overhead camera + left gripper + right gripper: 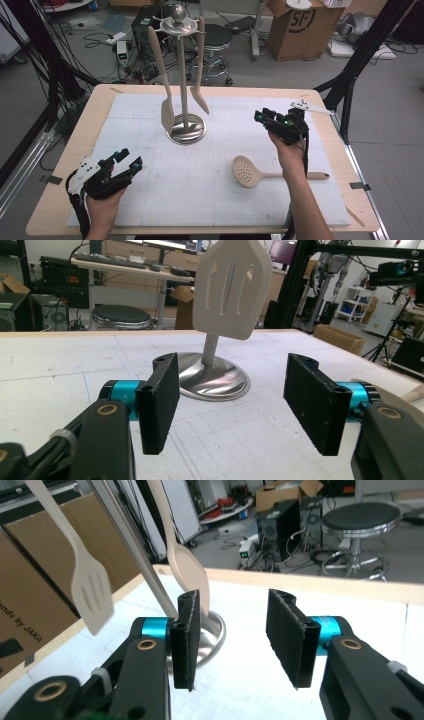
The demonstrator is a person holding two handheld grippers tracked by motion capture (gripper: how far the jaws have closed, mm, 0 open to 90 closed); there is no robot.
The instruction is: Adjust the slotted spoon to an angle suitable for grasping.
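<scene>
A metal utensil stand rises from a round base at the middle back of the white mat. A beige slotted spatula and a beige spoon hang from it. A beige skimmer lies flat on the mat at the right. My left gripper rests low at the front left, open and empty, facing the spatula and base. My right gripper hovers above the skimmer's handle, open and empty, aimed at the spoon, the pole and the spatula.
The white mat covers most of a wooden table. Beyond the far edge stand a stool, a cardboard box, cables and black frame posts. A person's forearm crosses the skimmer's handle.
</scene>
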